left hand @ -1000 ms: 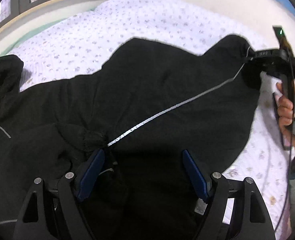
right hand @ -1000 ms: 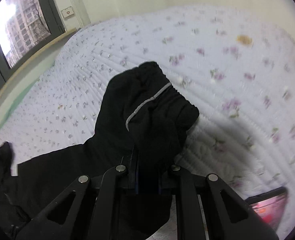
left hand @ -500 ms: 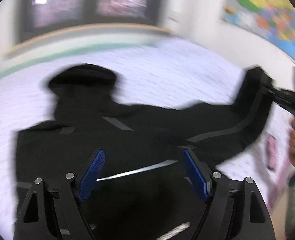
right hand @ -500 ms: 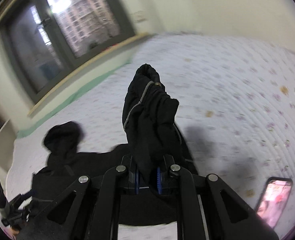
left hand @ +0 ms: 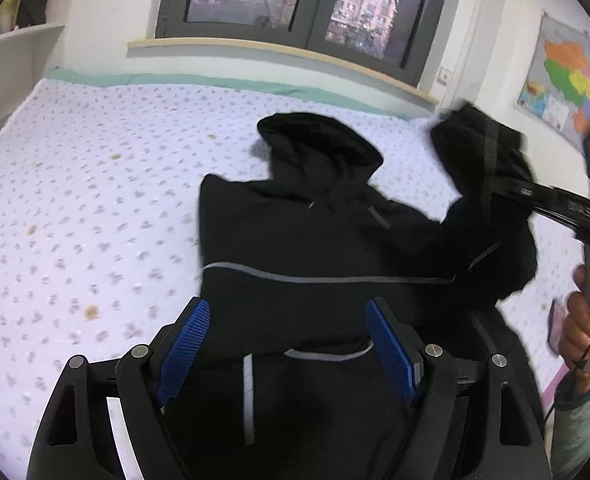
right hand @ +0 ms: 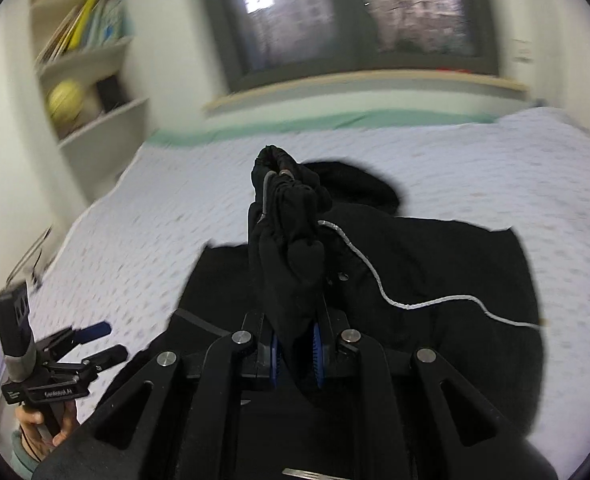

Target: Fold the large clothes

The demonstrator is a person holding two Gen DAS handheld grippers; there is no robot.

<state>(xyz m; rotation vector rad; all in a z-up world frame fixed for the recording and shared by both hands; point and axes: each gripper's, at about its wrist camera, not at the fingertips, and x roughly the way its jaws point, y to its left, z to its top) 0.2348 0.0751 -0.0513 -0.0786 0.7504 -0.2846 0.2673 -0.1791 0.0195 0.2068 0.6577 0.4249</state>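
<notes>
Wide bed (left hand: 75,184) under a white quilt dotted with small purple flowers, running far toward a grey-framed window (left hand: 295,4) with a pale wooden sill. Open shelving (right hand: 91,80) with books and a yellow ball at far left in the right wrist view; a coloured map (left hand: 567,92) on the right wall in the left wrist view.

Black hooded jacket (left hand: 307,240) spread over the middle of the quilt, hood toward the far side, thin grey piping across the body, near hem reaching right up under the left gripper.

Left gripper (left hand: 287,344) low over that near hem, blue pads (left hand: 185,340) set wide apart, nothing pinched between them; seen from the other side as parted blue-tipped fingers at lower left of the right wrist view (right hand: 103,340).

Right gripper (right hand: 297,354) clamped tight on a bunched black sleeve (right hand: 287,240), cuff standing upright above the pads, lifted off the quilt at the jacket's right side. Same sleeve bundle (left hand: 483,184) hanging from the black fingers in the left wrist view, a bare hand (left hand: 579,328) on the handle below.

Phone (left hand: 555,320), only partly visible, near that hand.
</notes>
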